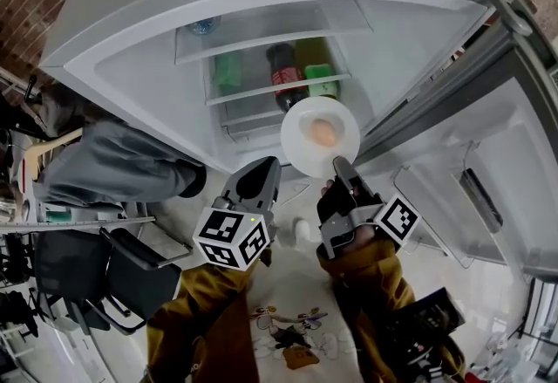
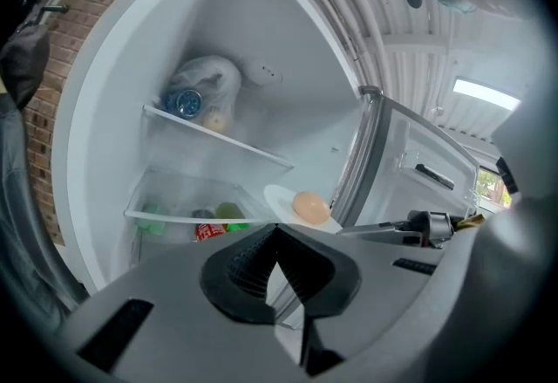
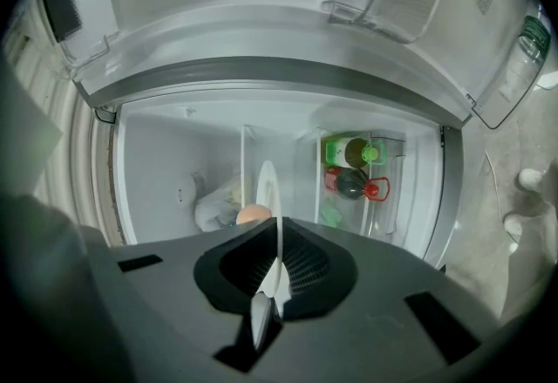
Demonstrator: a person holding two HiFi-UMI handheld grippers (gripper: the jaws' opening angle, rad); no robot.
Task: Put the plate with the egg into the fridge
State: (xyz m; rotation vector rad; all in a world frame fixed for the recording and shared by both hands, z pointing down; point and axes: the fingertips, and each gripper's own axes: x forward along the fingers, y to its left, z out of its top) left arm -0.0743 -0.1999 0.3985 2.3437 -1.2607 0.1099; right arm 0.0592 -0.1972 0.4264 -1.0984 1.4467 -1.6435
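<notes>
A white plate [image 1: 305, 141] with a brown egg [image 1: 323, 133] on it is held up in front of the open fridge [image 1: 131, 41]. My right gripper [image 1: 338, 167] is shut on the plate's near rim. In the right gripper view the plate [image 3: 268, 194] shows edge-on between the jaws, with the egg [image 3: 253, 215] to its left. My left gripper [image 1: 267, 170] hangs just left of the plate, shut and holding nothing. The left gripper view shows the plate [image 2: 281, 201] and egg [image 2: 311, 207] level with a glass shelf [image 2: 218, 139].
On the fridge shelves stand a dark cola bottle [image 1: 283, 76], a green bottle [image 1: 321, 80] and a green container [image 1: 228, 71]. A plastic bag [image 2: 202, 89] lies on the upper shelf. The fridge door [image 1: 488, 189] stands open at the right. A black chair [image 1: 105, 268] is at the left.
</notes>
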